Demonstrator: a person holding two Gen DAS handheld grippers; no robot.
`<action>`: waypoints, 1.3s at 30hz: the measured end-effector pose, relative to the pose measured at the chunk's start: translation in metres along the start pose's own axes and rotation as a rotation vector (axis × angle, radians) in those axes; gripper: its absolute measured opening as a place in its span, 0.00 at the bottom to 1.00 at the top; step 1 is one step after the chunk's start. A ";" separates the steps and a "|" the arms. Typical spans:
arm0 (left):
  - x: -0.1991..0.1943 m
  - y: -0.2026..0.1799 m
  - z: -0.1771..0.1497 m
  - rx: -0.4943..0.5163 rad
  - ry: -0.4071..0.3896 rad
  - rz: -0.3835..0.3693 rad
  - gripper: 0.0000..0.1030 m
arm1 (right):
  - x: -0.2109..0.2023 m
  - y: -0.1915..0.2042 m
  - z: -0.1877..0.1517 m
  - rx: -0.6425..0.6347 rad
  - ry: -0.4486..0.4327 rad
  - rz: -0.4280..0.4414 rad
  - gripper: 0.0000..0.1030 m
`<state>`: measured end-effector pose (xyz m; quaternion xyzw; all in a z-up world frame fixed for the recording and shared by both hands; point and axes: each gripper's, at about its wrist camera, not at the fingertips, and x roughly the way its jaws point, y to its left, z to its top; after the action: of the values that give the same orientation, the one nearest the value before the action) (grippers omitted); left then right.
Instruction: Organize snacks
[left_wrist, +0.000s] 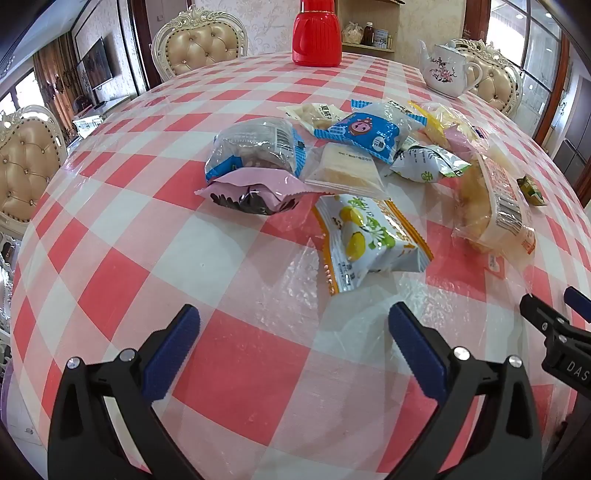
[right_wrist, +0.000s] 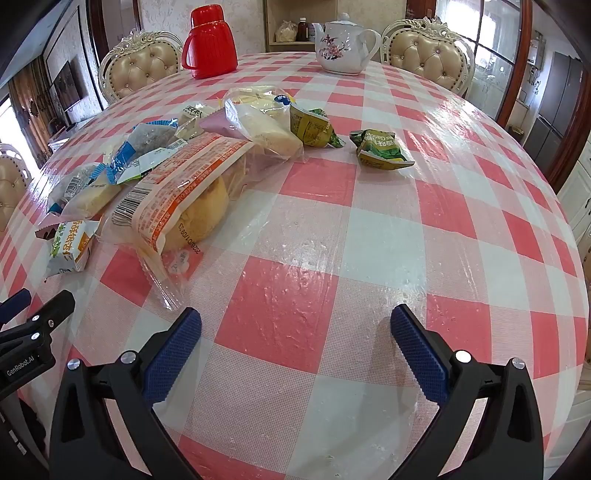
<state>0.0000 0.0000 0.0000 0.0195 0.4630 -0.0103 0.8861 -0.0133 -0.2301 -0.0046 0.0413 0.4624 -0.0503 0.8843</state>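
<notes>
Two grippers hang open and empty above a checked bench (left_wrist: 110, 229), with every snack as yet ungrasped. Left gripper (left_wrist: 293, 328): fingers spread wide, aimed at the heap in mid-bench. Reading that view from left to right: a pink pack (left_wrist: 255, 192) overlapping a blue-edged bag (left_wrist: 255, 147); a clear pack (left_wrist: 347, 171) just behind a lemon pack (left_wrist: 373, 236), the piece nearest this gripper; a blue cartoon pack (left_wrist: 365, 134); a green-white sachet (left_wrist: 428, 162); and a long bun bag (left_wrist: 495, 206) at the right edge. Right gripper (right_wrist: 295, 328): equally wide, over bare cloth, with the bun bag (right_wrist: 184, 195) just ahead to its left. Two green sachets (right_wrist: 314, 127) (right_wrist: 382, 147) lie apart from the heap on that side. A red flask (right_wrist: 210, 40) and a teapot (right_wrist: 341, 42) stand at the far edge, well clear of the work.

Judged step: the first pick. No tray or box shows, so grouping by kind on the bench seems the likely aim. Good practice would be to start with loose outliers, such as the lemon pack or the lone sachets, before the overlapped pieces. Pinch across a flat body, not a crimped seam, since film slips. Keep the buns lightly held. Lift straight up, lest neighbours drag.
</notes>
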 end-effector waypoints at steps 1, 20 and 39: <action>0.000 0.000 0.000 0.000 0.000 0.000 0.99 | 0.000 0.000 0.000 0.000 0.000 0.000 0.96; 0.000 0.000 0.000 0.000 0.000 0.000 0.99 | 0.000 0.000 0.000 0.000 0.000 0.000 0.96; 0.000 0.002 -0.002 0.024 0.016 -0.020 0.99 | -0.001 -0.001 0.000 -0.017 0.017 0.011 0.96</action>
<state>-0.0013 0.0017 -0.0013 0.0255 0.4699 -0.0247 0.8820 -0.0138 -0.2308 -0.0042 0.0368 0.4700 -0.0412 0.8810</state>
